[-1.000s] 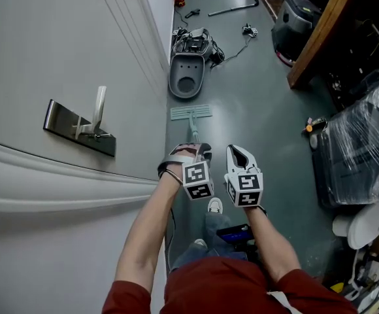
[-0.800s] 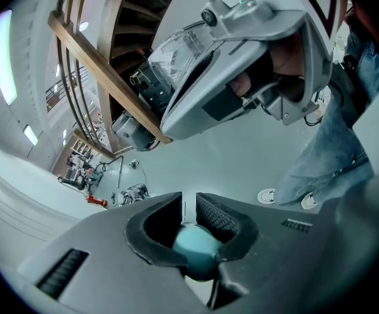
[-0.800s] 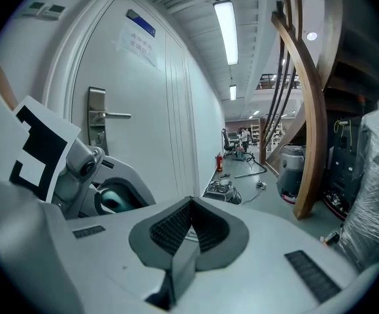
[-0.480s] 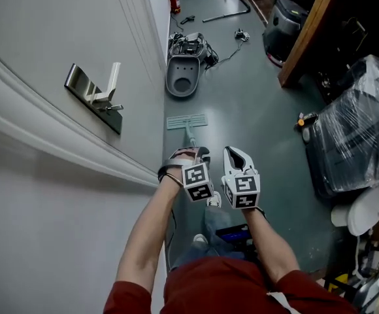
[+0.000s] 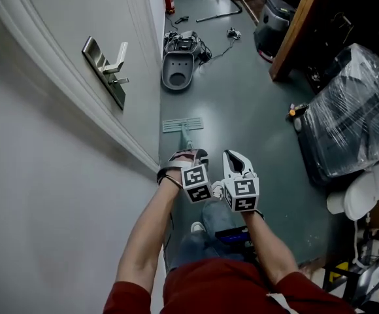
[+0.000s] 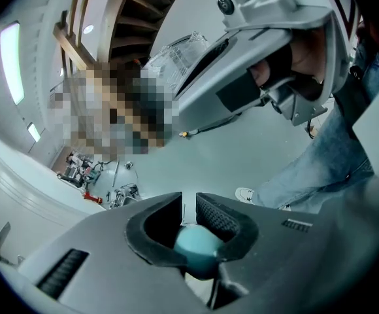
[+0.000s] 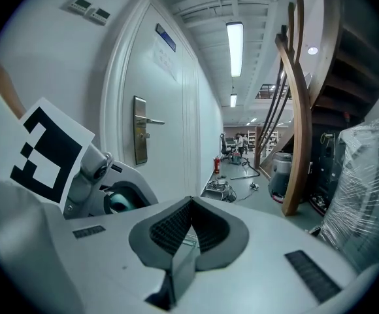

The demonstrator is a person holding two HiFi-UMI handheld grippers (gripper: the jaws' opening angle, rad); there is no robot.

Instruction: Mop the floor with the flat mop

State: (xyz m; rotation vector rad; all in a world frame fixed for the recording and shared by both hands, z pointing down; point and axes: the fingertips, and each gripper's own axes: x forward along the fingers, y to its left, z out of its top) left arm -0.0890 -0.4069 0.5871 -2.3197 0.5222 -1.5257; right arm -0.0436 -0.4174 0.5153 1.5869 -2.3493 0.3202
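Only your left gripper view shows the grasp. Your left gripper [image 6: 191, 209] is clenched on the rounded teal top of the mop handle [image 6: 196, 244], with your right gripper [image 6: 268, 64] hanging above it and your jeans leg [image 6: 327, 169] beside it. Your right gripper view shows that gripper's jaws pressed together on nothing, plus the door [image 7: 160, 110] with its lever handle [image 7: 144, 122]. From your head view, the left gripper [image 5: 189, 154] and right gripper [image 5: 236, 156] sit side by side, just apart. The mop handle [image 5: 188, 139] runs away from you, forward and down, close along the foot of the door [image 5: 78, 110]. Its long axis lies parallel to that wall. The flat mop head [image 5: 182, 124] lies on the green floor [image 5: 242, 103], crosswise to the handle. Further ahead a grey tub [image 5: 178, 72] rests against the wall, with a tangle of cables [image 5: 183, 42] just behind it. What the tub holds cannot be made out.
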